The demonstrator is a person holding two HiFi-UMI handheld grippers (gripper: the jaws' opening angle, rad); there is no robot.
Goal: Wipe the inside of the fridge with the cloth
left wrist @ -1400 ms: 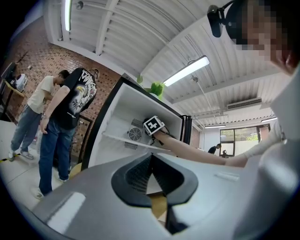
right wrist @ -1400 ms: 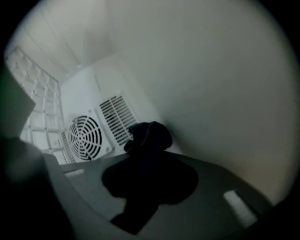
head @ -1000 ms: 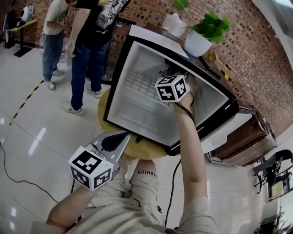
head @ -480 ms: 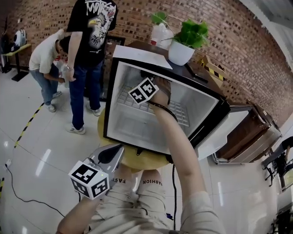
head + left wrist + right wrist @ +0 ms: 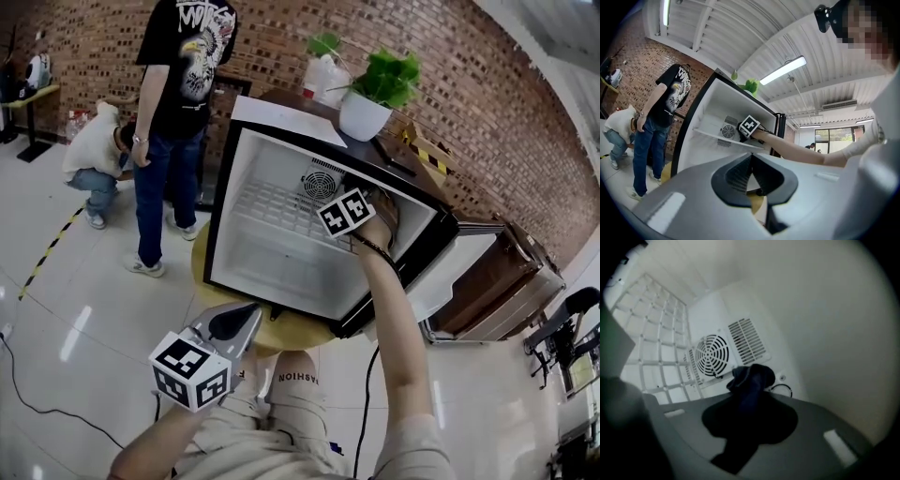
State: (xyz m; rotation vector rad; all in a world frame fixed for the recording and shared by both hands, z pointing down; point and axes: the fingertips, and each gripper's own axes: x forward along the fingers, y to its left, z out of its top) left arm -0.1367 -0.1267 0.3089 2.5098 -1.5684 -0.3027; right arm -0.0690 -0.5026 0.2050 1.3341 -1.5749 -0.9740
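Observation:
A small white fridge [image 5: 272, 253] stands open on a round yellow table [image 5: 281, 328]. My right gripper [image 5: 749, 397] reaches deep into its upper right corner, above the wire shelf [image 5: 272, 202]. It is shut on a dark blue cloth [image 5: 752, 376], whose bunched end sits close to the back wall, just right of the round fan grille [image 5: 711, 355]; whether it touches the wall cannot be told. In the head view only that gripper's marker cube [image 5: 347, 212] shows. My left gripper [image 5: 234, 319] hangs outside, below the fridge's front edge, shut and empty, pointing at the fridge [image 5: 708, 122].
A potted plant [image 5: 364, 114] and a sheet of paper [image 5: 281, 114] sit on the fridge top. The fridge door [image 5: 459, 267] hangs open to the right. One person stands [image 5: 173, 112] and another crouches [image 5: 94, 155] left of the fridge. A cable [image 5: 37, 394] lies on the floor.
My right gripper swept left across the fridge's back with the cloth, then came back right and slightly down beside the fan. The left gripper stayed put. The person at far left crouched lower.

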